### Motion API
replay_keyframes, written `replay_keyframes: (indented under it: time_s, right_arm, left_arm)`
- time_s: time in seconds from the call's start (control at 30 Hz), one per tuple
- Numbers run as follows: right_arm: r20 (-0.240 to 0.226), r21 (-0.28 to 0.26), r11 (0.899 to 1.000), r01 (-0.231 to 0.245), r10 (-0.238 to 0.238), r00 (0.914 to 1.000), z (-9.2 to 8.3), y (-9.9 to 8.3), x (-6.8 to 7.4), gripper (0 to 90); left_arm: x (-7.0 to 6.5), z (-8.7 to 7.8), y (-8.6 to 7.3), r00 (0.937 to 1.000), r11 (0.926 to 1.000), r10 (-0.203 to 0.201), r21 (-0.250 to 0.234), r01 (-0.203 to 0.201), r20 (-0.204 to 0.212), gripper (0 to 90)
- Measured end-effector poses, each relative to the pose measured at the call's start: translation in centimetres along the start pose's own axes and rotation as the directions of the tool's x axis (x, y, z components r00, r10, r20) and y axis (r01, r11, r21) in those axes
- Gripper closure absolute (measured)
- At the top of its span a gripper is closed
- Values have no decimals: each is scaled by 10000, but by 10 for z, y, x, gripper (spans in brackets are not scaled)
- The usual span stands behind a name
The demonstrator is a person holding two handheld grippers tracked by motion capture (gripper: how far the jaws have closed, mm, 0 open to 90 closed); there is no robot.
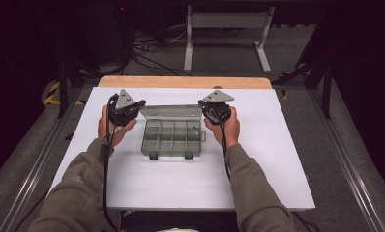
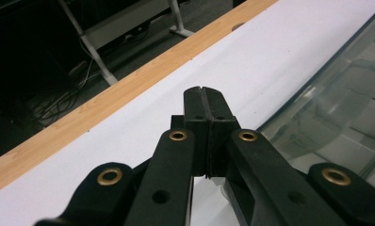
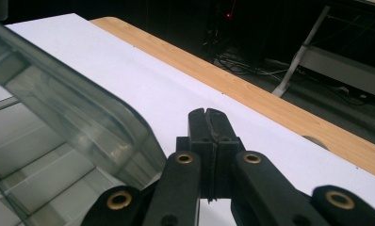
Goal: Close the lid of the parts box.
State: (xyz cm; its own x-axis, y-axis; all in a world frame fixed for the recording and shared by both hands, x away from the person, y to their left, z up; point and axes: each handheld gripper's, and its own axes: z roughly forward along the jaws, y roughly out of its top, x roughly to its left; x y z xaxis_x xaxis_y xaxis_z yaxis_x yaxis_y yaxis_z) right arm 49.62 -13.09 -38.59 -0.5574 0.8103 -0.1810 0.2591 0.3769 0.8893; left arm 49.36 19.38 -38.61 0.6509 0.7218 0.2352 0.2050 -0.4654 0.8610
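Jaws of the left gripper (image 1: pixel 128 107) and the right gripper (image 1: pixel 213 107) are pressed together, gripping nothing, at nine and three o'clock of the open compartment box (image 1: pixel 172 136).

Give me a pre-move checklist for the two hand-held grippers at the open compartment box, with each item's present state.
1. Compartment box lid open, standing up at the far side: ok.
2. Compartments free of parts: ok in the high view, where they look bare.
3. Left hand-held gripper shut with nothing between its jaws: ok.
4. Right hand-held gripper shut with nothing between its jaws: ok.
5. Both grippers flank the box, left one at the lid's left end, right one at its right end: ok.
6. Whether either gripper touches the lid: cannot tell.
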Motion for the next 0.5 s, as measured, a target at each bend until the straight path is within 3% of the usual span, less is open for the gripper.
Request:
replay_keyframes:
  time_s: [0.5]
  right_arm:
    - [41, 67, 9999, 99, -99, 9999, -3, -3, 4, 900]
  left_arm:
    - [-5, -4, -2, 9998, 9998, 189, -85, -189, -7, 900]
